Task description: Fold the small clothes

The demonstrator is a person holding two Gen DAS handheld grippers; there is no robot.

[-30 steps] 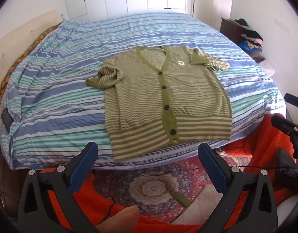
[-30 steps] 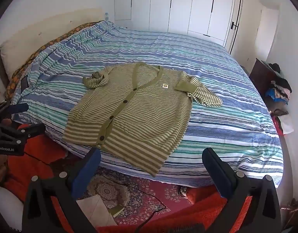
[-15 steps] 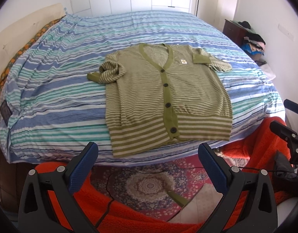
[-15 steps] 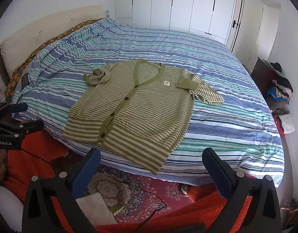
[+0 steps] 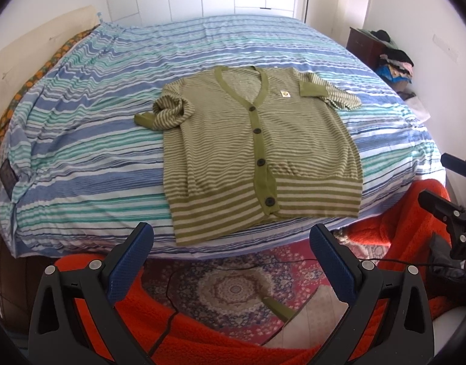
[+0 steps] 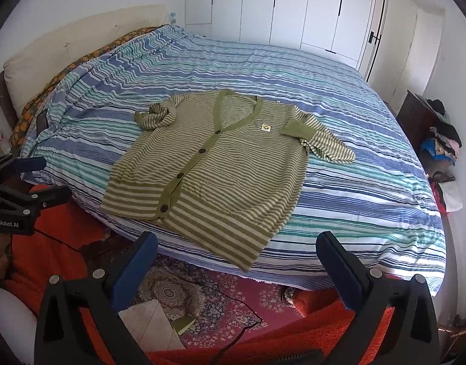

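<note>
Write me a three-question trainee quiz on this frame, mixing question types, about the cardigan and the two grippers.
1. True or false: the striped green cardigan lies front up and buttoned on the bed.
2. Multiple choice: the left gripper and right gripper are A) both open and holding nothing, B) both shut on the hem, C) one open, one shut on a sleeve.
3. Short answer: which sleeve is bunched up rather than lying flat, as seen in the left wrist view?

Key
1. True; four dark buttons show down the placket.
2. A; both sit short of the bed edge.
3. The sleeve on the picture's left; the other sleeve lies flatter.
</note>
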